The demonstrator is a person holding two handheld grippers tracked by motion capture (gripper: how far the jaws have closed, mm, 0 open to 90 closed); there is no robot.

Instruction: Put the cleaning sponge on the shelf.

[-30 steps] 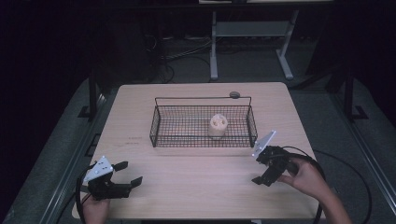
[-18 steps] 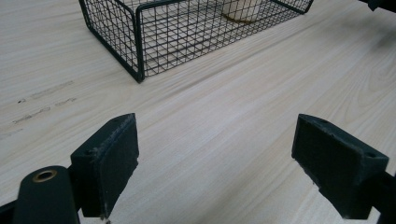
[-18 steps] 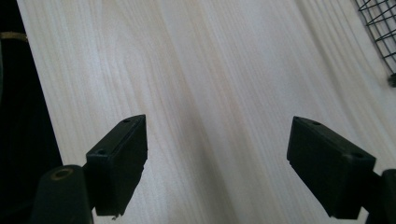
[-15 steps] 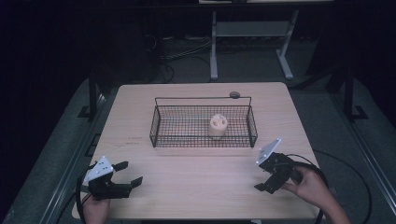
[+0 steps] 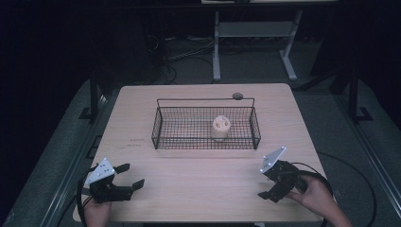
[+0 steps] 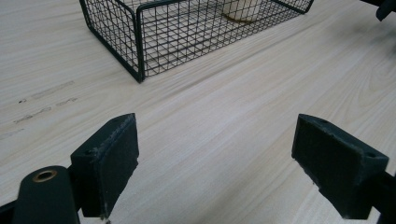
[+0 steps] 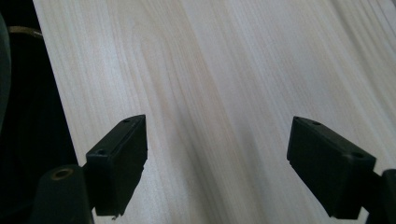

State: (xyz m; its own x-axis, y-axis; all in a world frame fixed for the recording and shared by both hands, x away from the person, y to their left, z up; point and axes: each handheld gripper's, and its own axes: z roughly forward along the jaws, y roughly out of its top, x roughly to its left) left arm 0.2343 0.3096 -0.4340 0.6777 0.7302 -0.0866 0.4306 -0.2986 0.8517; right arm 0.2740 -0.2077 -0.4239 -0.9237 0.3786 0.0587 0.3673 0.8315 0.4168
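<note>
Both tongs are released and carry nothing. The left tongs rest low at the near-left corner of the desk, and their jaws stand wide apart over bare wood. The right tongs hover near the near-right part of the desk, also spread wide. The thing nearest to the work is a small cream-coloured object, maybe a cup or a lotus-root slice; it stands inside the wire basket, in the right half, close to the front wall.

I think the main risk is the basket itself. Its walls are thin black wire and a bar handle runs above the back wall, so tongs that come in from the side may strike the rim and push the basket across the desk. A high approach from above seems safer to me. The object looks light and may tip if only one jaw touches it first.

The right tongs are near the desk's near edge, where the trailing cable may catch. Between both tongs and the basket there is wide free wood. A small dark round thing lies behind the basket.
</note>
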